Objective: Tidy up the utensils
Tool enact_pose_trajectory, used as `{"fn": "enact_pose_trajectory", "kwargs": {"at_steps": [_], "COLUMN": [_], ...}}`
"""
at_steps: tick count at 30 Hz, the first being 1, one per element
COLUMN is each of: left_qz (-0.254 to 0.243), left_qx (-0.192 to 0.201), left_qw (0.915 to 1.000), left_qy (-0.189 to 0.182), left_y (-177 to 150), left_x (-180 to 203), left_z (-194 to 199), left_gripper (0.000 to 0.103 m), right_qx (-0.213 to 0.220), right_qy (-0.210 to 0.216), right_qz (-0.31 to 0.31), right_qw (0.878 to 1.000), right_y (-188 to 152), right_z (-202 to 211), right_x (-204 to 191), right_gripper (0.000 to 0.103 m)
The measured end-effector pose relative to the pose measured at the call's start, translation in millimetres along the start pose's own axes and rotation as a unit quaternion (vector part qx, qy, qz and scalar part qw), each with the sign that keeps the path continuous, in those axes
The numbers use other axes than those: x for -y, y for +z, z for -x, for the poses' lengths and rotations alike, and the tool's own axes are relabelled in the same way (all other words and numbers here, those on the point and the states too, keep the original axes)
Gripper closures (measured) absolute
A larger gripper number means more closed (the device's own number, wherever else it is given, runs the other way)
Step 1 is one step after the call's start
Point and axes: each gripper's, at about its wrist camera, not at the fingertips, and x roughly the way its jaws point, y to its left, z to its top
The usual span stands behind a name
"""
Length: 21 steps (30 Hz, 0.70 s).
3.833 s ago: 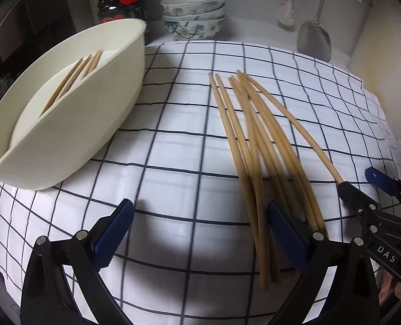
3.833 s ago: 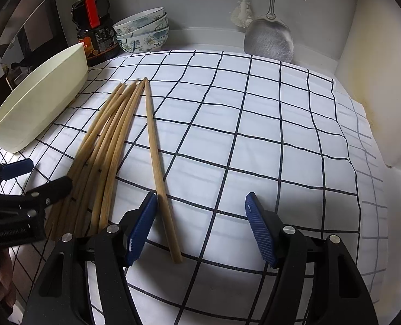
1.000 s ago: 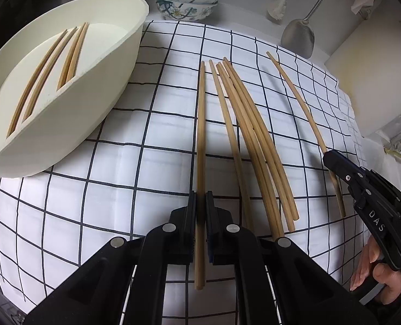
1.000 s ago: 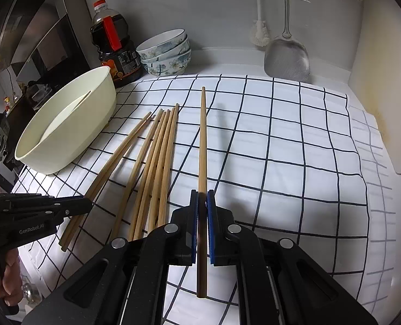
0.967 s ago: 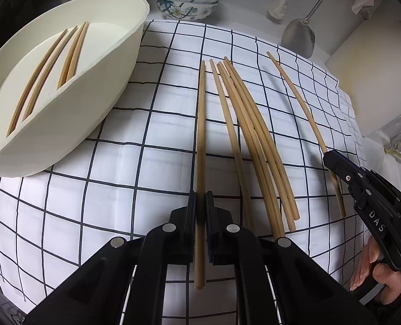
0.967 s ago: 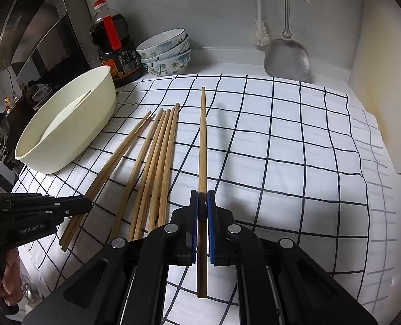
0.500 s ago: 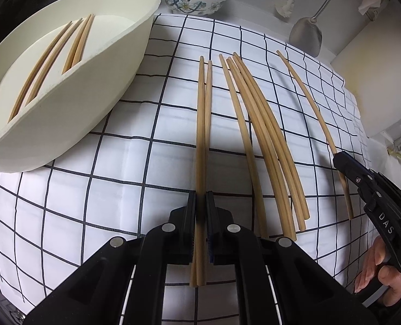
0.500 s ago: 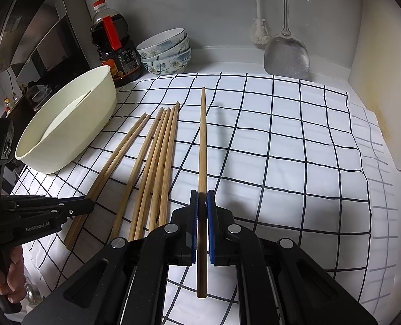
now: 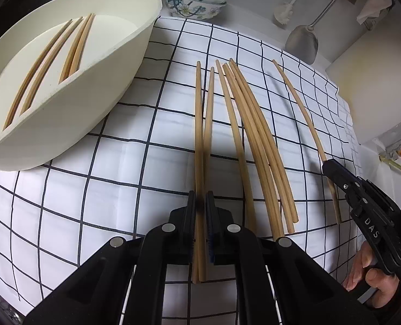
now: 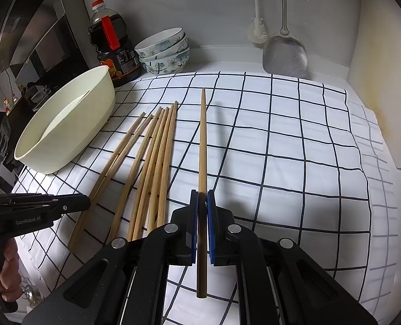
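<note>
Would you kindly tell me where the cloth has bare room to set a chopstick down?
The checked cloth is bare between the right gripper's chopstick and the right wall. It is crowded between that chopstick and the cream tub, where loose chopsticks lie.

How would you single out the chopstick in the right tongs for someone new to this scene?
On the checked cloth, right of the cream basin, lies a fan of chopsticks. The chopstick in the right tongs stands apart to their right, alone.
</note>
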Motion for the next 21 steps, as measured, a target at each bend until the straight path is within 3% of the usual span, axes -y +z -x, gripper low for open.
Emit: {"fn": "enact_pose_trajectory", "kwargs": {"at_steps": [13,21], "left_qz": [0.003,-0.003], "left_qx": [-0.004,0.004], "left_qw": [1.0000,1.0000], "left_qy": [-0.007,0.008], "left_y": [1.1,1.3], "left_x": [-1.4,-2.5], "left_z": [-5.4,-2.9], "left_gripper": [0.095,0.091], "right_qx": [0.000,0.000], "right_qy": [0.001,0.001], "right_qz": [0.001,0.001], "right_qw": [1.000,1.000], "right_y": [-0.3,-0.4], "right_z": [-0.3,0.5], "right_x": [-0.8,-0.5], "right_gripper": [0.097,0.097]}}
